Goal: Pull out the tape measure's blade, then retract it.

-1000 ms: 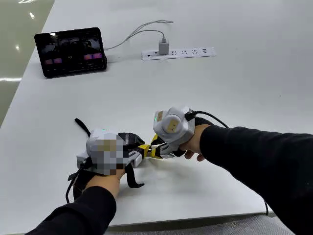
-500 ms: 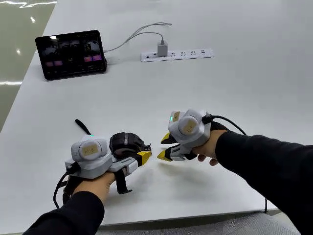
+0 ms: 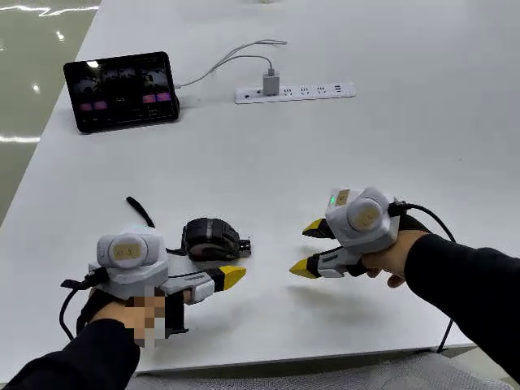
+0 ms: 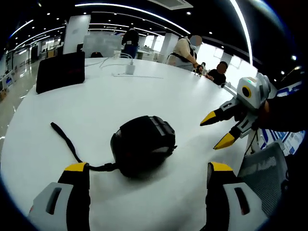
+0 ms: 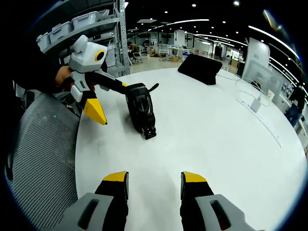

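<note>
The tape measure is set near left on the table, just ahead of the left gripper, whose jaws are spread and empty; the right gripper, likewise parted, is held to its right; the case is judged hard, dense and slick, best clamped across its flanks, the springy blade pinched at its end hook.

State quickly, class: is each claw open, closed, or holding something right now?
Left claw: open, empty.
Right claw: open, empty.

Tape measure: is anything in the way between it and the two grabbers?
Nothing visible is in the way. The tape measure lies right ahead of the open left gripper, and only bare table separates it from the right gripper.
</note>
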